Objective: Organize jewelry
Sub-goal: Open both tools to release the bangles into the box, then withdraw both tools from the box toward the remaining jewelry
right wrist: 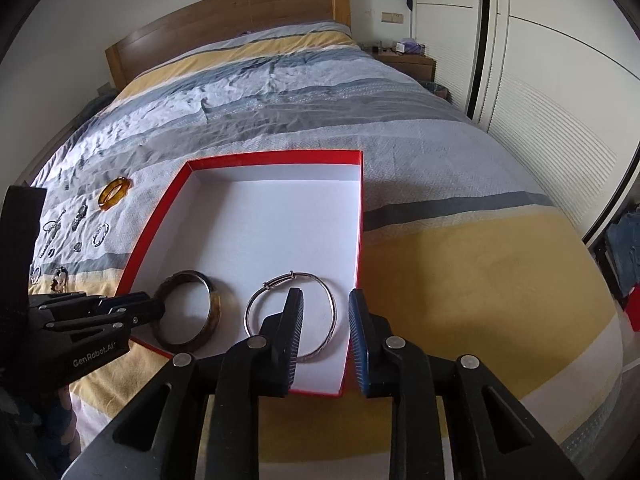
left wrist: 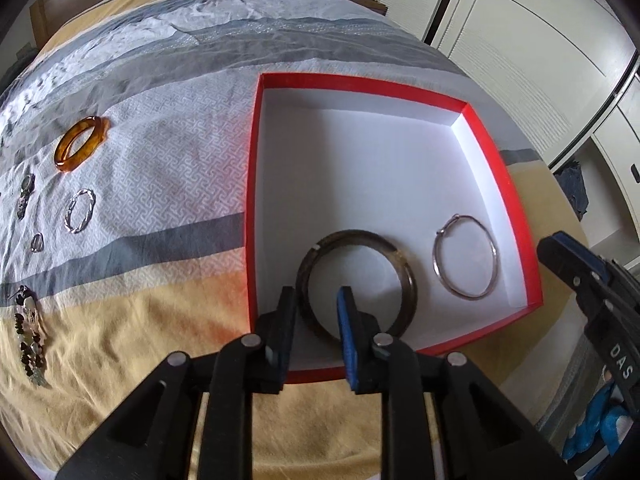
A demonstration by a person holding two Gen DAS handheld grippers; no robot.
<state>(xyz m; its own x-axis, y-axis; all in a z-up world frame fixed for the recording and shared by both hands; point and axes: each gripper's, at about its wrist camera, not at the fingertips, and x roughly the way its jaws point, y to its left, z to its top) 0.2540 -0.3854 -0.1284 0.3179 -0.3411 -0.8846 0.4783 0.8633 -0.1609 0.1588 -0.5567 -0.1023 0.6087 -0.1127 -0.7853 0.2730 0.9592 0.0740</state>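
A red box (left wrist: 500, 148) with a white inside lies on the bed. A dark brown bangle (left wrist: 408, 276) and a thin silver bangle (left wrist: 436, 264) lie flat on its floor near the front wall. My left gripper (left wrist: 315, 289) is open, its fingers straddling the dark bangle's left rim without pressing it. In the right wrist view my right gripper (right wrist: 325, 292) is open too, with the right side of the silver bangle (right wrist: 294, 275) lying between its fingers. The left gripper (right wrist: 158, 308) reaches the dark bangle (right wrist: 214, 304) from the left.
Left of the box on the striped bedspread lie an amber bangle (left wrist: 68, 166), a twisted silver bangle (left wrist: 72, 208), a small ring (left wrist: 37, 242), a beaded piece (left wrist: 28, 344) and several other small items. Wardrobe doors (right wrist: 560, 100) stand to the right of the bed, and a wooden headboard (right wrist: 240, 12) is at the far end.
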